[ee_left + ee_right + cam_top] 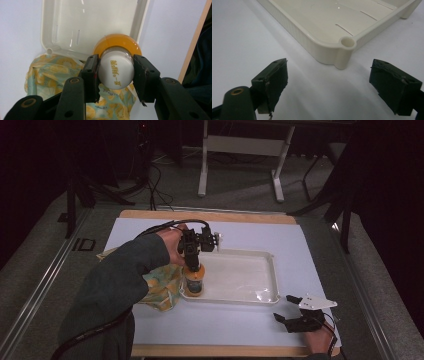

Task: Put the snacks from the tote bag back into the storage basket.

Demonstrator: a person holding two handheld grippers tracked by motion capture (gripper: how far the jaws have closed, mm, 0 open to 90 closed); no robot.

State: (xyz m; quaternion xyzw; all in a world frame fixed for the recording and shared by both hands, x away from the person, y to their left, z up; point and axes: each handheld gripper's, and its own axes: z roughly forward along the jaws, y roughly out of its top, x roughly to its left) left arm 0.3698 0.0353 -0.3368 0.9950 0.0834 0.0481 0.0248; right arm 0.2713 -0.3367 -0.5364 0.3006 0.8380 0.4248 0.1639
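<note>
One bottle (pixel 116 71), one tray (pixel 260 265) (one patterned cloth (pixel 160 285) beside)

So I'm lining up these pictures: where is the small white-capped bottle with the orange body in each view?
High view: small white-capped orange bottle stands at the left end of the white plastic tray.
Left gripper view: bottle at centre, clamped between the fingers.
Right gripper view: not in it.
Shared landmark: the tray's rim.

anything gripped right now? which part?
Left hand-held gripper is clamped on the white cap of the orange bottle, one jaw on each side, at the edge of the white tray. Right hand-held gripper stands open, holding nothing.
</note>
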